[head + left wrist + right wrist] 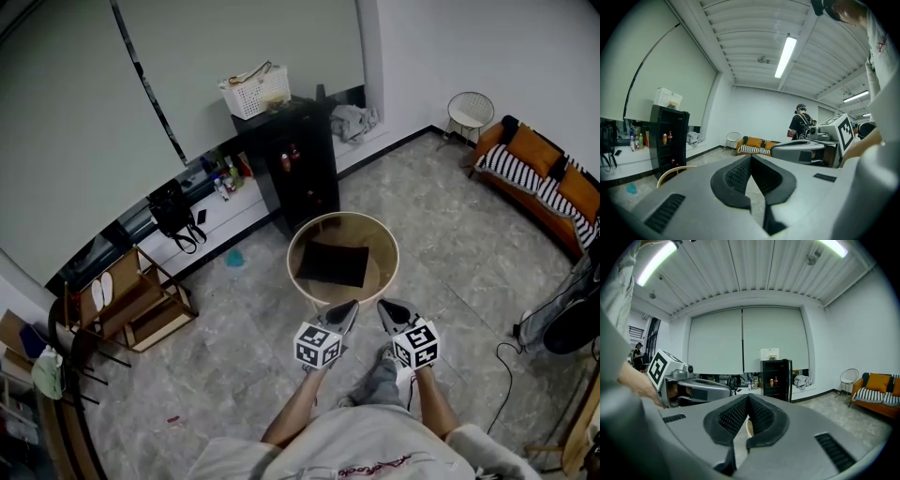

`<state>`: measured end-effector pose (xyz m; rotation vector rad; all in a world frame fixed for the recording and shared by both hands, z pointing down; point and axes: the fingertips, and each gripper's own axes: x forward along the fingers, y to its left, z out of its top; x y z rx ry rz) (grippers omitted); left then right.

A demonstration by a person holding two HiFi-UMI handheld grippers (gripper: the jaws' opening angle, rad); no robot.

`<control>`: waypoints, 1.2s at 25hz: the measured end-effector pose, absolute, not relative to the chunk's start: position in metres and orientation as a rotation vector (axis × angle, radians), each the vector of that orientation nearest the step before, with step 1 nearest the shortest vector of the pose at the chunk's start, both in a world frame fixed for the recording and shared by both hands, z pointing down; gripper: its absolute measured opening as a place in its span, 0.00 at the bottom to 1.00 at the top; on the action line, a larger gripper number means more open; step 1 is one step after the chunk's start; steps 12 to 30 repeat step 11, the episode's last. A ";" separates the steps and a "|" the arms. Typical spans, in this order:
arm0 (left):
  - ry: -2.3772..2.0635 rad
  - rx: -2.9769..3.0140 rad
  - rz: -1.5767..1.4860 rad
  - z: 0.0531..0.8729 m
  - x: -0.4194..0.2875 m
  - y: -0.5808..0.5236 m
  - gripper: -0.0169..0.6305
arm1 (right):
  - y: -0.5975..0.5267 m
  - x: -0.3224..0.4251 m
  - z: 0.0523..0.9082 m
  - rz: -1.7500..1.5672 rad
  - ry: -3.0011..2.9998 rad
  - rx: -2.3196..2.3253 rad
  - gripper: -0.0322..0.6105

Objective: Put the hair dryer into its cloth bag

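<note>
Your two grippers were closest to the lens, held side by side in front of you. Both the left gripper and the right gripper had their jaws pressed together with nothing between them. Their tips hung just short of the near edge of the round, light wooden table with a raised rim.

On that table a flat, black, squarish piece of cloth lay from the middle toward the left edge. From so high up it was probably the cloth bag, though the view was too small to be sure. No hair dryer showed on the table or on the grey tiled floor around it. Whether it sat inside the black cloth could not be told.

By my reading the scene fitted two stages. Either the dryer was already inside the cloth with your hands clear of it, or the bag lay ready with the dryer somewhere out of sight. In both cases neither gripper was working on anything. What came next called for a closer look at the cloth, to see whether it bulged and where its mouth lay.
</note>
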<state>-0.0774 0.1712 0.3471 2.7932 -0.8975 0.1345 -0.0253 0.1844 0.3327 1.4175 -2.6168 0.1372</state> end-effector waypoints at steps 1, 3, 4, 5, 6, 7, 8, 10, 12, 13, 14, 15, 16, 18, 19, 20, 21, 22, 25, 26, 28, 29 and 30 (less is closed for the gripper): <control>-0.900 2.794 0.135 0.347 -0.077 0.172 0.07 | 0.185 -0.025 0.333 0.137 -2.617 1.413 0.09; -0.905 2.795 0.137 0.347 -0.078 0.172 0.07 | 0.185 -0.026 0.334 0.135 -2.618 1.404 0.09; -0.905 2.794 0.138 0.347 -0.078 0.173 0.07 | 0.185 -0.027 0.335 0.137 -2.620 1.401 0.09; -0.906 2.793 0.140 0.347 -0.078 0.174 0.07 | 0.185 -0.028 0.336 0.141 -2.622 1.398 0.09; -0.907 2.792 0.142 0.348 -0.078 0.174 0.07 | 0.185 -0.028 0.336 0.145 -2.625 1.395 0.09; -0.909 2.790 0.145 0.348 -0.079 0.174 0.07 | 0.184 -0.030 0.336 0.147 -2.626 1.391 0.09; -0.910 2.789 0.147 0.348 -0.079 0.173 0.07 | 0.183 -0.031 0.336 0.147 -2.628 1.387 0.09; -0.913 2.786 0.145 0.348 -0.081 0.172 0.07 | 0.182 -0.032 0.335 0.146 -2.631 1.384 0.09; -0.914 2.784 0.143 0.348 -0.081 0.172 0.07 | 0.182 -0.033 0.335 0.145 -2.632 1.382 0.09; -0.914 2.784 0.143 0.348 -0.081 0.172 0.07 | 0.182 -0.033 0.335 0.145 -2.632 1.382 0.09; -0.914 2.784 0.143 0.348 -0.081 0.172 0.07 | 0.182 -0.033 0.335 0.145 -2.632 1.382 0.09; -0.914 2.784 0.143 0.348 -0.081 0.172 0.07 | 0.182 -0.033 0.335 0.145 -2.632 1.382 0.09; -0.914 2.784 0.143 0.348 -0.081 0.172 0.07 | 0.182 -0.033 0.335 0.145 -2.632 1.382 0.09; -0.914 2.784 0.143 0.348 -0.081 0.172 0.07 | 0.182 -0.033 0.335 0.145 -2.632 1.382 0.09; -0.914 2.784 0.143 0.348 -0.081 0.172 0.07 | 0.182 -0.033 0.335 0.145 -2.632 1.382 0.09; -0.914 2.784 0.143 0.348 -0.081 0.172 0.07 | 0.182 -0.033 0.335 0.145 -2.632 1.382 0.09; -0.914 2.784 0.143 0.348 -0.081 0.172 0.07 | 0.182 -0.033 0.335 0.145 -2.632 1.382 0.09; -0.914 2.784 0.143 0.348 -0.081 0.172 0.07 | 0.182 -0.033 0.335 0.145 -2.632 1.382 0.09; -0.914 2.784 0.143 0.348 -0.081 0.172 0.07 | 0.182 -0.033 0.335 0.145 -2.632 1.382 0.09; -0.914 2.784 0.143 0.348 -0.081 0.172 0.07 | 0.182 -0.033 0.335 0.145 -2.632 1.382 0.09; -0.914 2.784 0.143 0.348 -0.081 0.172 0.07 | 0.182 -0.033 0.335 0.145 -2.632 1.382 0.09; -0.914 2.784 0.143 0.348 -0.081 0.172 0.07 | 0.182 -0.033 0.335 0.145 -2.632 1.382 0.09; -0.914 2.784 0.143 0.348 -0.081 0.172 0.07 | 0.182 -0.033 0.335 0.145 -2.632 1.382 0.09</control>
